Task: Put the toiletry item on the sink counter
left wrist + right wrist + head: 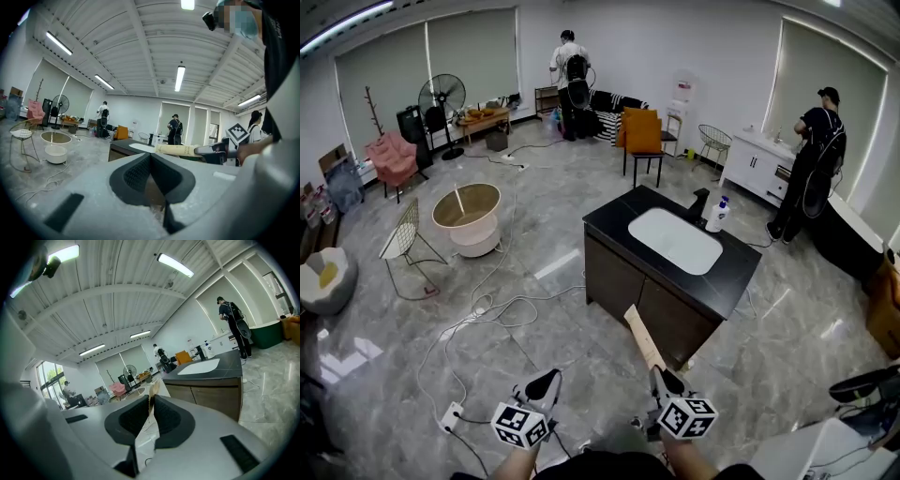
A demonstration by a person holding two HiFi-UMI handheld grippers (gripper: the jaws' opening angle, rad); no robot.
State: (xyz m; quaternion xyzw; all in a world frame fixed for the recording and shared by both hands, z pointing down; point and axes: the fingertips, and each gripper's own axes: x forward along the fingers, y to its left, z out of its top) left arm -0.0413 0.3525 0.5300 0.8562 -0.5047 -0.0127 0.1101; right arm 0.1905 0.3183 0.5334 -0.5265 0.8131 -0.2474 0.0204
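Observation:
My right gripper (660,373) is shut on a cream toiletry tube (643,338); the tube sticks up and forward out of its jaws, toward the counter. In the right gripper view the tube's flat end (152,394) is pinched between the black pads of the right gripper (151,409). The left gripper (547,382) hangs beside it, shut and empty; in its own view the left gripper (151,164) has jaws that meet, and the tube (178,150) shows beyond. Ahead stands the black sink counter (739,265) with a white basin (677,240).
A black faucet (699,204) and a white pump bottle (716,215) stand on the counter's far side. Cables (487,314) snake over the marble floor at left. A round tub (468,218), wire chair (406,239), orange chair (643,139) and two people (812,165) are farther off.

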